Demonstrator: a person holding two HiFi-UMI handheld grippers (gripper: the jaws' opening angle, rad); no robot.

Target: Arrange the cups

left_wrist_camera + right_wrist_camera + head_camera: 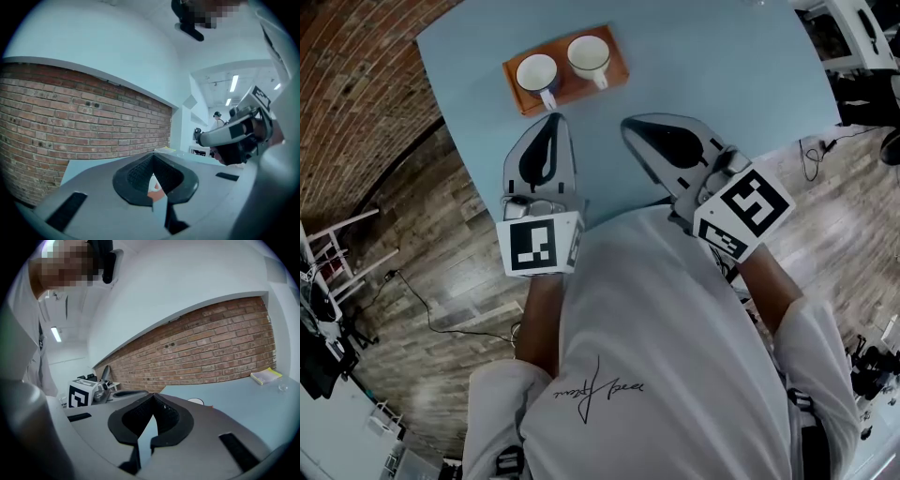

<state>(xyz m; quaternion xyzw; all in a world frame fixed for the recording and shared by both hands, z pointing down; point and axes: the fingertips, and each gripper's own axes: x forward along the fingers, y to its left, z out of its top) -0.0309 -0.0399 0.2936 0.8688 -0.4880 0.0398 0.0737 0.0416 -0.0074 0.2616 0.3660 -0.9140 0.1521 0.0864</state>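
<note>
Two white cups stand side by side on a brown wooden tray at the far side of the light blue table. The left cup and the right cup both turn their handles toward me. My left gripper is shut and empty, its tip just short of the tray's near edge. My right gripper is also shut and empty, to the right and short of the tray. A sliver of the tray shows through the left gripper's jaws. The rim of a cup peeks over the right gripper.
A brick wall runs behind the table. A yellow pad and a small glass lie at the table's far end. White chairs and cables stand on the wood floor at the left.
</note>
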